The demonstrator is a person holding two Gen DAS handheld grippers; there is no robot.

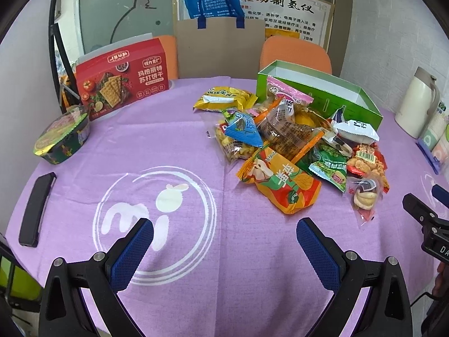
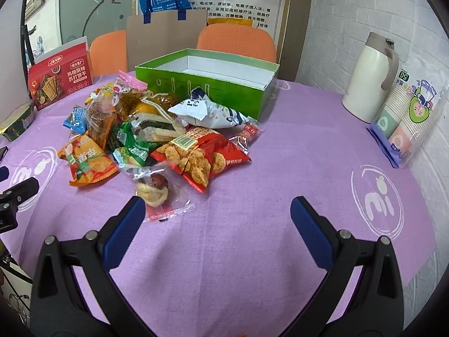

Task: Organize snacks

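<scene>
A heap of several small snack packets lies on the purple tablecloth, in front of an open green box whose inside looks empty. An orange packet and a clear packet with a red date lie nearest to me. My left gripper hovers open over bare cloth, short of the heap and to its left. My right gripper is open too, its left finger beside the clear packet. Neither holds anything.
A red cracker box stands at the back left, with a noodle bowl and a black phone nearer. A cream jug and a pack of paper cups stand right. Orange chairs sit behind the table.
</scene>
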